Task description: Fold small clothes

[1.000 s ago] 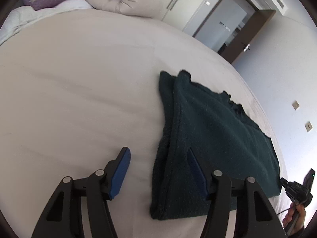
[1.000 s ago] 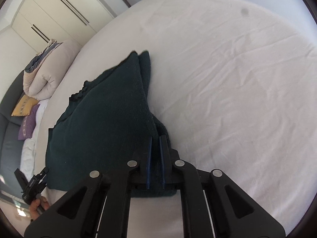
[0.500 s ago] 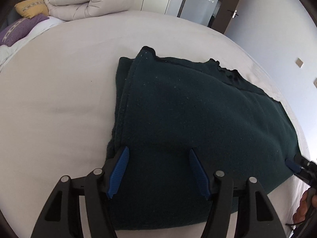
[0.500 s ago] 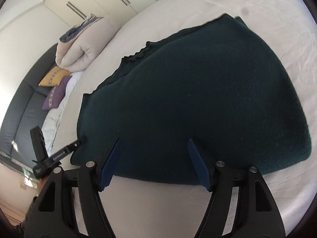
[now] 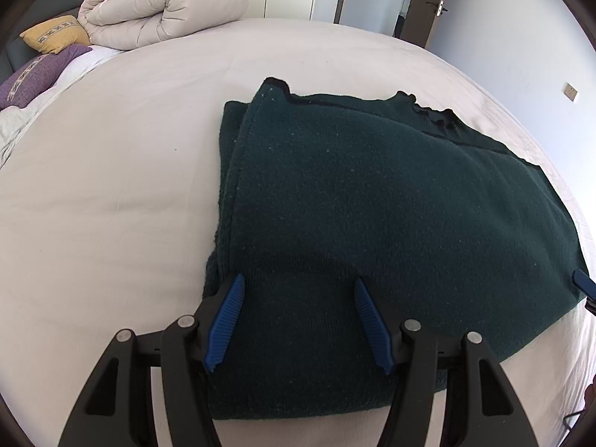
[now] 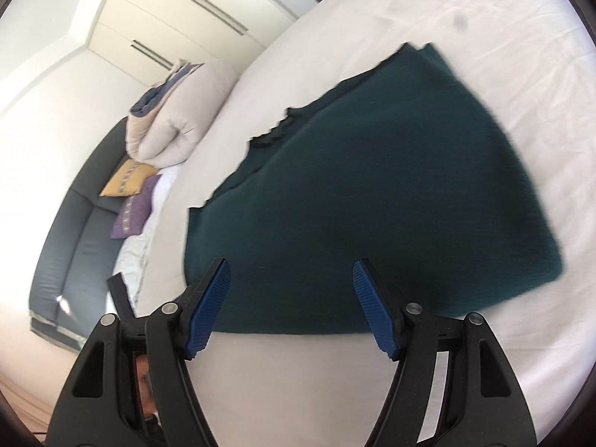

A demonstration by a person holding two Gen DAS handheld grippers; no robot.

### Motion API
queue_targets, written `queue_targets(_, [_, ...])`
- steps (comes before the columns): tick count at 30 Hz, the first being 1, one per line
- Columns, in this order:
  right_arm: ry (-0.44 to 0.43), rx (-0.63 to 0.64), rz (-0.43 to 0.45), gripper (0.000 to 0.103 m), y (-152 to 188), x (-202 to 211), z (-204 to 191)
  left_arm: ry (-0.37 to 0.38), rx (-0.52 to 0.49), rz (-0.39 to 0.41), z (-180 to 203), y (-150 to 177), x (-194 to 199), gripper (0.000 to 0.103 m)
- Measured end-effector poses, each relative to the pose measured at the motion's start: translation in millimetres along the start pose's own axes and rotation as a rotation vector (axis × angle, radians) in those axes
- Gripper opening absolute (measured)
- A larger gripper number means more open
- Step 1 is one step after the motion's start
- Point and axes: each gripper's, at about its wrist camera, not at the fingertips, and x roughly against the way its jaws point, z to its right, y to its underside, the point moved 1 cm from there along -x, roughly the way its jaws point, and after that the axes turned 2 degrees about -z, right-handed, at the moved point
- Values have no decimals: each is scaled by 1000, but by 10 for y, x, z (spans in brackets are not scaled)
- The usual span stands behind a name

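Left tool (image 5: 298, 320): blue ribbed pads spread wide, holding nothing, poised low over the near left corner of the dark green knitted garment (image 5: 372, 223); whether the left pad touches the layered side fold cannot be told. Right tool (image 6: 290, 298): likewise wide apart and empty, hanging above the near hem of the same garment (image 6: 372, 193), apparently clear of the cloth. The right view is blurred, so fine contact is uncertain there.

The garment lies flat on the white bed sheet (image 5: 111, 205), already doubled, its stacked edges showing along the left side and its frilled neckline at the far edge. Beyond it, at the head of the bed, rest a rolled beige duvet (image 5: 164, 11), a yellow cushion (image 5: 56, 37) and a purple cushion (image 5: 37, 74).

Judgement: one fold appears complete and the next is being set up. To do it well, each tool should close on all layers at a near corner, both corners then lifting together and level, so that the hem lands square on the far edge without dragging the lower layer.
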Motion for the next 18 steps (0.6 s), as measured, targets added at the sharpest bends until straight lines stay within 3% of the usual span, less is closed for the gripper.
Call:
queue_targets(5, [26,-20,-77,68,27,-325,47,-1,-3,5,-1,3,-3,64])
queue_targets(7, [-3,-43,-52,67,40,-306,113,2,-5,9,-6,17,6,64])
queue_targets(12, [39,-99,16,67,22,-114,241,24,-1,18,-42,48,81,64])
queue_targets(15, [25,-111,54,68,-23,25,244,37,36,26,-170,20,257,53])
queue_targets(18, [-18,-87,53,68,-69,65,170,2,26,91,-180,-120,443,53])
